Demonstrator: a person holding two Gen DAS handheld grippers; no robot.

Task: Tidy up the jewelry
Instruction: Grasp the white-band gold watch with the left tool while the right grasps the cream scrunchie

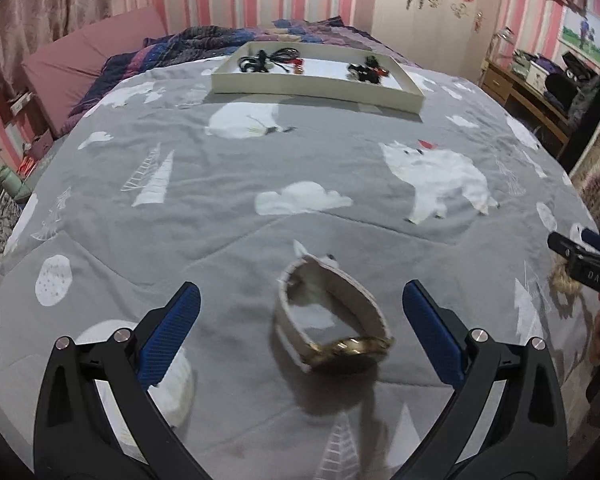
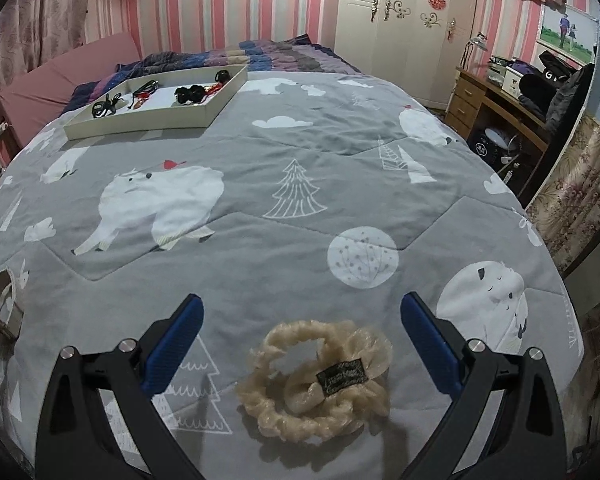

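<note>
Your left gripper [image 1: 300,308] hangs low over the grey bedspread [image 1: 228,184] with its blue-padded fingers [image 1: 172,336] spread wide and nothing between them but air. The watch [image 1: 332,320] lies on the quilt in that gap, touching neither pad: its pale strap stands up in a loop and its gold case rests at the near end, slightly blurred. Your right gripper [image 2: 300,320] is likewise spread wide, holding nothing, with the cream scrunchie [image 2: 320,380] lying flat on the quilt between and just ahead of its fingers [image 2: 176,344], a small dark label facing up on its ruffled part. From the left wrist view you can see the right gripper's black body at the far right edge with a bit of the scrunchie below it; from the right wrist view the watch shows at the far left edge. The white tray [image 1: 312,92] sits well away at the far end of the bed, near the folded dark patterned blanket [image 1: 204,46], and already holds several dark cords and small black and red pieces, too small to tell apart.
</note>
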